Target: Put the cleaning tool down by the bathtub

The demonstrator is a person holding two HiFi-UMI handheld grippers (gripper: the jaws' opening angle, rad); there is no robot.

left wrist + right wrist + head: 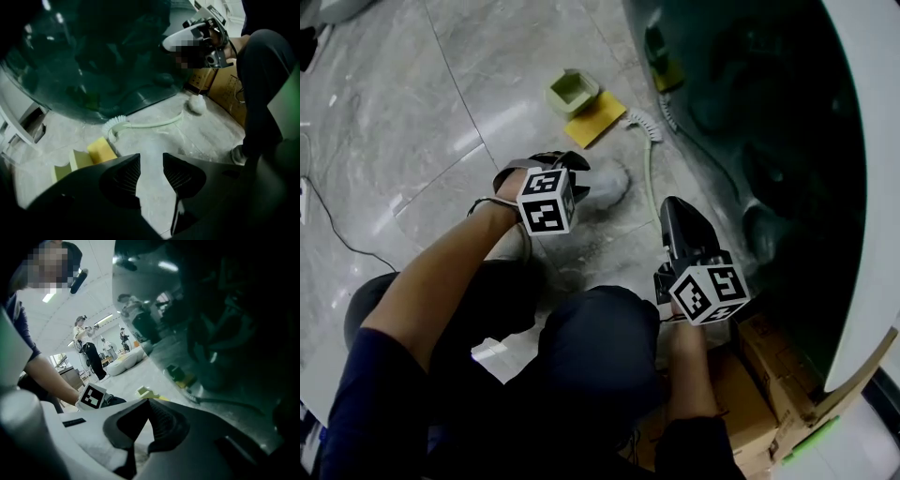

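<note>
The cleaning tool is a pale green long-handled brush (pixel 650 169) that lies flat on the marble floor along the foot of the dark green bathtub (pixel 750 112). In the left gripper view the brush (pixel 150 123) lies ahead of the jaws, with its white bristle head towards the tub (pixel 93 56). My left gripper (pixel 579 180) hovers left of the handle and stands open (pixel 150 168), with only floor between its pads. My right gripper (pixel 680 220) is beside the tub wall, near the handle's near end. It is shut (pixel 147 401) and holds nothing.
A yellow sponge (pixel 593 119) and a pale green holder (pixel 573 91) lie on the floor beyond the brush head. Cardboard boxes (pixel 769 375) stand by the tub at my right. A pale shoe (pixel 611 183) is just past the left gripper. A cable (pixel 337 234) runs at far left.
</note>
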